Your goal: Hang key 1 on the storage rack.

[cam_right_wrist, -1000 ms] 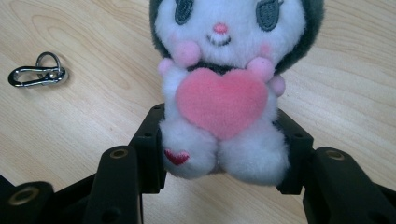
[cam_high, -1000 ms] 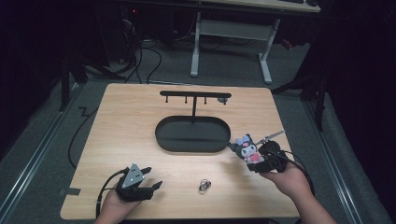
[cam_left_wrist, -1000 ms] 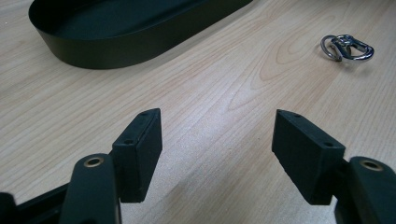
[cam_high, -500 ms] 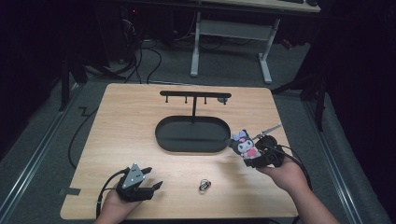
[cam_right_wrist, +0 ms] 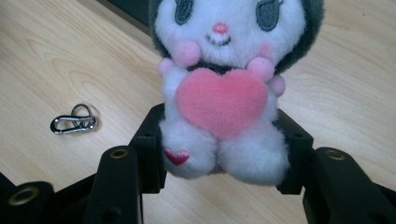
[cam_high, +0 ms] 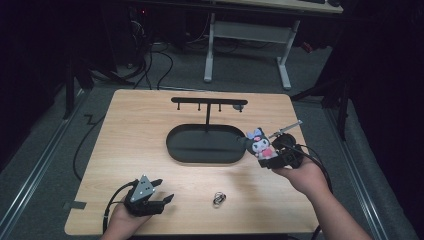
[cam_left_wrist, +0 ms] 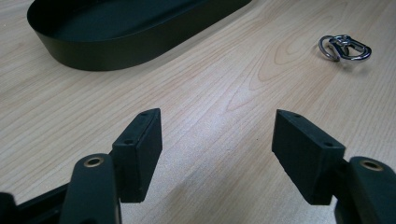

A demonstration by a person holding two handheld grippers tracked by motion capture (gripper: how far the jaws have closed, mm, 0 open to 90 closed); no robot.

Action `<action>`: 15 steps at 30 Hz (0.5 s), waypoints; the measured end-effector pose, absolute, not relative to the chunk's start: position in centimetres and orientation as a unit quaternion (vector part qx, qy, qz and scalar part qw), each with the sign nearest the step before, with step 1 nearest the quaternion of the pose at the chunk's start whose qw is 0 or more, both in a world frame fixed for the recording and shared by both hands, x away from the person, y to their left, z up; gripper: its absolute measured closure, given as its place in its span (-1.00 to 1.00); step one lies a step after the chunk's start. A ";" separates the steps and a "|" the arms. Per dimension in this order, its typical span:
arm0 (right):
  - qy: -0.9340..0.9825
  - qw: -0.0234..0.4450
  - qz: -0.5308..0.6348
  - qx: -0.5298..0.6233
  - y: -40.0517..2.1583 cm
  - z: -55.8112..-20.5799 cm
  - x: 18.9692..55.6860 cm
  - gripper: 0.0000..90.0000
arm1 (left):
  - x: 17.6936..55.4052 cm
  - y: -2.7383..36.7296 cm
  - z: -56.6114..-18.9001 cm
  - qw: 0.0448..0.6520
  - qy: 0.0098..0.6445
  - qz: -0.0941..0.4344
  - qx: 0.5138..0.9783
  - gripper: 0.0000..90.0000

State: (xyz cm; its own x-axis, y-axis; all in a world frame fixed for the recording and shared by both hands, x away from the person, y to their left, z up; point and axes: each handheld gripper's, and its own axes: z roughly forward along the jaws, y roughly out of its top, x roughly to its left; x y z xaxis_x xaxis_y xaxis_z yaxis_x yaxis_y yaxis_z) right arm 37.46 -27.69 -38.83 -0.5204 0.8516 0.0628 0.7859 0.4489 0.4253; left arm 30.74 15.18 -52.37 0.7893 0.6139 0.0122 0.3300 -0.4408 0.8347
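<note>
Plush toy (cam_right_wrist: 219, 93) in right gripper (cam_high: 272, 156) jaws; tray (cam_high: 200, 150) beside, carabiner (cam_high: 218, 199) apart.

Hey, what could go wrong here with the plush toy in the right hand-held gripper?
1. The right hand-held gripper pinches only the plush toy at its soft legs, so it might slip or tip forward.
2. The toy hangs beside the black oval tray under the hook stand; a swing could bump either.
3. The metal clip lies loose on the table, easy to knock.

Clip (cam_high: 218, 199) on table (cam_high: 140, 125) before tray (cam_high: 205, 145), plush toy (cam_high: 262, 144) right of tray
</note>
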 end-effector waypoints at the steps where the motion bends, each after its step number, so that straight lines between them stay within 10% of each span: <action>1: 0.847 0.082 0.207 0.482 -27.6 -38.6 37.6 0.08 | 30.7 15.2 -52.4 0.447 0.284 0.158 0.833 -0.24; 15: 0.849 0.081 0.211 0.478 -26.6 -36.7 38.9 0.09 | 30.8 15.2 -52.4 0.447 0.285 0.157 0.833 -0.24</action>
State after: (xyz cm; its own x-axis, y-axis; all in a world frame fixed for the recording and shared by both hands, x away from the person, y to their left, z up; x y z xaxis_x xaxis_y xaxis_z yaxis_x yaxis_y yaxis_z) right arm 38.87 -26.58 -36.74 -0.5305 0.8452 0.0640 0.7771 0.4548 0.4351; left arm 30.76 15.23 -52.43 0.7880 0.6156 0.0069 0.3342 -0.4372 0.8350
